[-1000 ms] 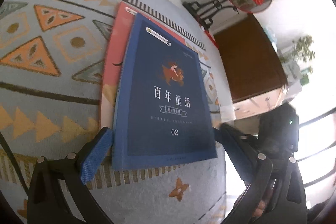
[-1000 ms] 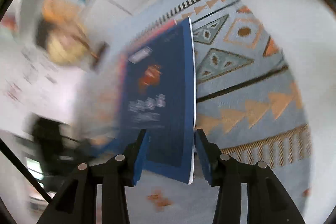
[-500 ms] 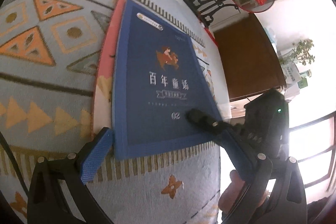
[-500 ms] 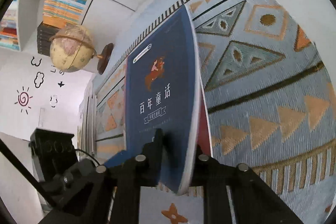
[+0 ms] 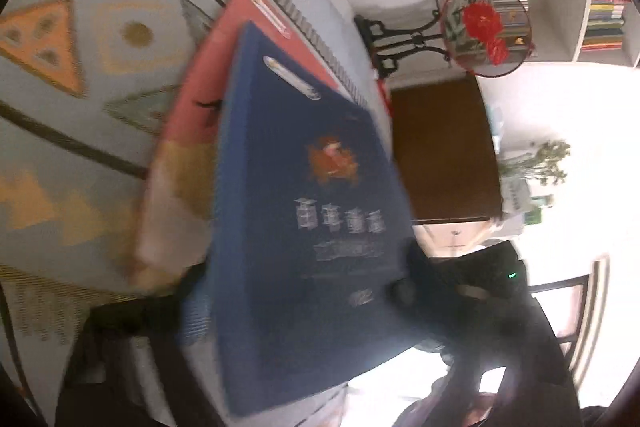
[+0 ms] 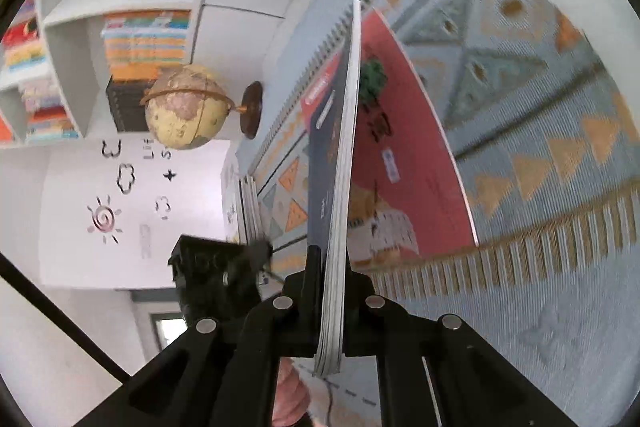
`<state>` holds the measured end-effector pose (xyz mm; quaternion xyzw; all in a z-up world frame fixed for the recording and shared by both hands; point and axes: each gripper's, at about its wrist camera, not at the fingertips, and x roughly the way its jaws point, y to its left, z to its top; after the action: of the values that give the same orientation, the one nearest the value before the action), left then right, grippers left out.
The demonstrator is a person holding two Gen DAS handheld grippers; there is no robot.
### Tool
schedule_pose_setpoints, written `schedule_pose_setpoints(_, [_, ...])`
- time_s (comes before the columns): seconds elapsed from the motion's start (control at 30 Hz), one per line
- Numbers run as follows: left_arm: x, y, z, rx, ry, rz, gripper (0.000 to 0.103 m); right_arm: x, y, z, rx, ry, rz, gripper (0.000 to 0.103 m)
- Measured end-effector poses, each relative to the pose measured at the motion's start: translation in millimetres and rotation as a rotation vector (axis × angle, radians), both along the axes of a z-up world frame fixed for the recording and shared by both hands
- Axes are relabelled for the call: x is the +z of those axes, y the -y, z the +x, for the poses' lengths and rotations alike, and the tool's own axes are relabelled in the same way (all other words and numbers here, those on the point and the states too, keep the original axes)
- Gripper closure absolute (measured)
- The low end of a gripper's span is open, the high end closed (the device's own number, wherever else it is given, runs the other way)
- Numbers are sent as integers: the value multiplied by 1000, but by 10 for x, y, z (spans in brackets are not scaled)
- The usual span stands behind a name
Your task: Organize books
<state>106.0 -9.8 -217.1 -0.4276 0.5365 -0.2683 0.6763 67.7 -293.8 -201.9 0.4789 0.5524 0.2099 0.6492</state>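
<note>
Lying on the patterned rug (image 6: 540, 131) are two books: a pink book (image 6: 408, 163) flat, and a blue book (image 5: 304, 211) with white title characters, tilted up above it. The right gripper (image 6: 334, 307) clamps the blue book's lower edge, pages running toward 12 o'clock. The left gripper (image 5: 280, 339), jaws just closing, is blurred; its grip cannot be told.

Patterned rug (image 6: 560, 107), globe (image 6: 184, 107), round red-flower fan (image 5: 486, 29), potted plant (image 5: 540, 163)
</note>
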Motion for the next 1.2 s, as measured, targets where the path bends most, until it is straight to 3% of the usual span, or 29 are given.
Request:
schedule_pose_setpoints(0.1, [94,125,-53,-23,61,65,32,-38,18,-38,6,-14,-83,96])
schedule_pose_setpoints(0.2, [239,200,-109,-40,121,98,35,57,23,-37,51,40,-201,95])
schedule_pose_setpoints(0.43, [449,194,-186,-30,182,189,35,525,-449,-168,274,333,-581,91])
schedule_pose_setpoints(0.5, [447,140,-235,-17,178,190,35,554,-542,-257,322,391,-638,90])
schedule_pose_setpoints(0.63, [567,29,-421,14,200,220,35,613,-712,-401,392,482,-686,90])
schedule_pose_setpoints(0.8, [878,-311,-718,110,239,251,35,856,-1098,-650,492,660,-769,89])
schedule_pose_setpoints(1.03, [1412,-1076,-1002,246,315,322,35,1264,-1788,-786,532,817,-709,89])
schedule_pose_setpoints(1.2, [1636,-1772,-1035,305,362,355,31,1499,-2518,-804,546,908,-681,88])
